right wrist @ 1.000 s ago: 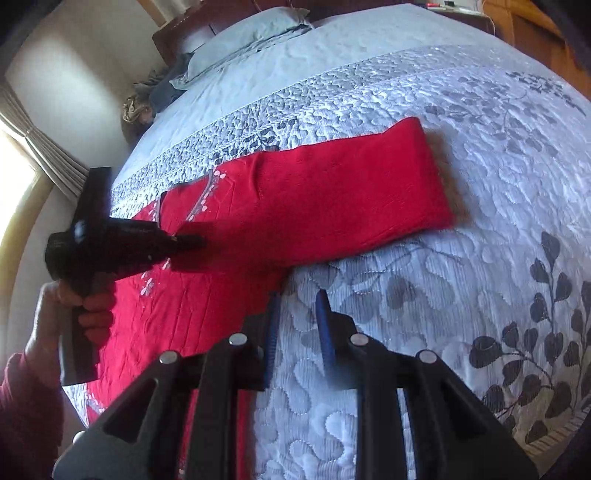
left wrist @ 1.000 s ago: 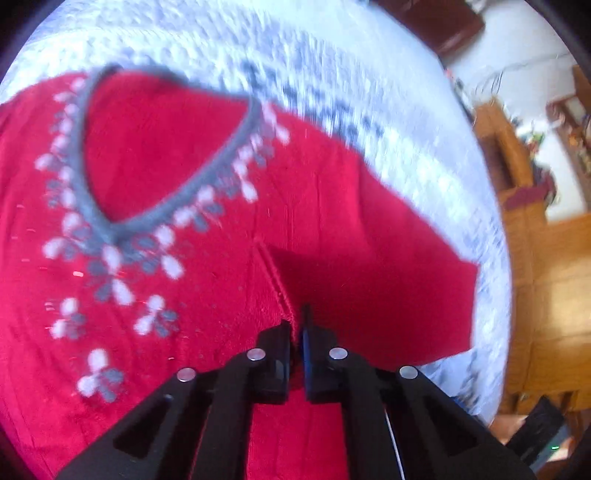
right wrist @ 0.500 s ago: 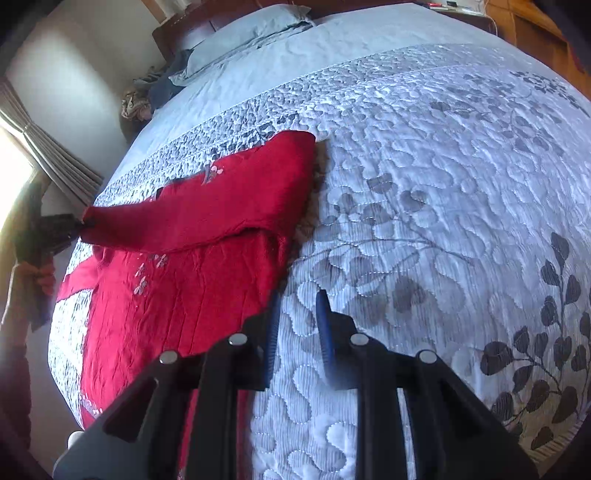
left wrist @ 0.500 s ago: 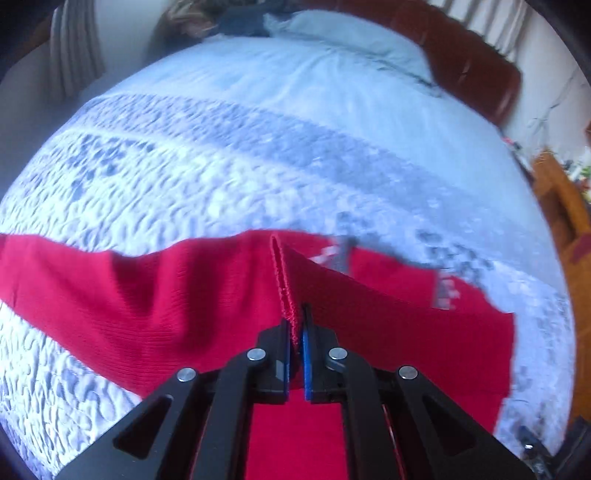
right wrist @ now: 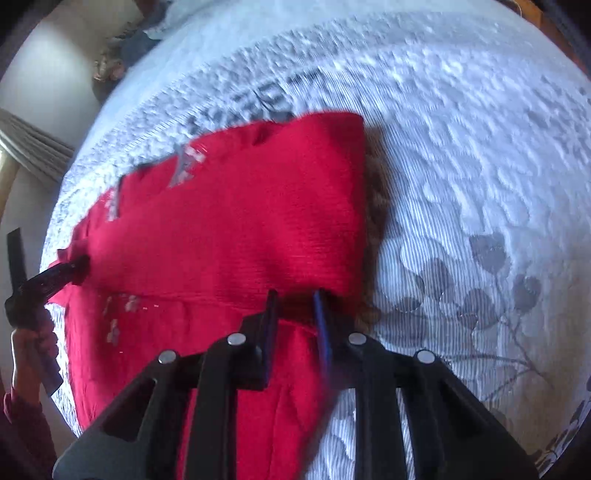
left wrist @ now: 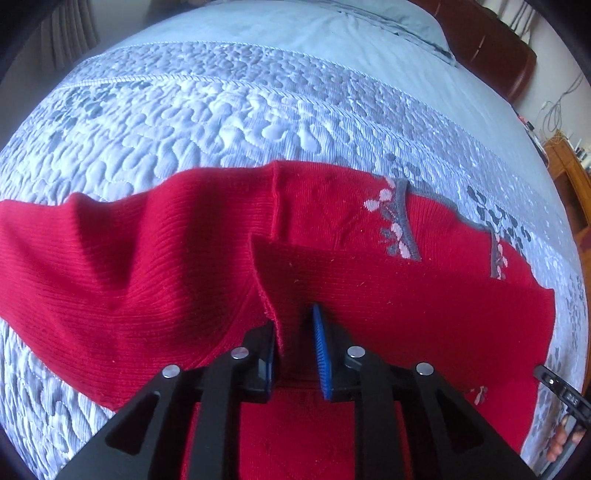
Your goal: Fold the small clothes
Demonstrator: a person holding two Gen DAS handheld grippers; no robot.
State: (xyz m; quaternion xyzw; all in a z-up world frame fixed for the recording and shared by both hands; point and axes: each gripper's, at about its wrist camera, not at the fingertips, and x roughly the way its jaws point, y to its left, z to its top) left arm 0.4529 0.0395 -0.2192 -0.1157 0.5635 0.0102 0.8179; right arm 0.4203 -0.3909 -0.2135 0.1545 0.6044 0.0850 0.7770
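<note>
Folded across since earlier, the sleeve (left wrist: 369, 295) lies on the sweater (right wrist: 221, 221) mid-bed (left wrist: 258, 129), left tongs (left wrist: 295, 332) just opening with cloth between, right tongs (right wrist: 295, 310) slightly spread; snagged fabric might drag the fold undone.

We see the sweater (left wrist: 369, 295) lying on the bed (left wrist: 221, 122), one sleeve folded across its body. The left gripper (left wrist: 295, 343) stands over the sleeve's edge; the right gripper (right wrist: 295, 314) hangs above the opposite folded side, perhaps touching it. A pillow (left wrist: 388, 22) lies behind.
</note>
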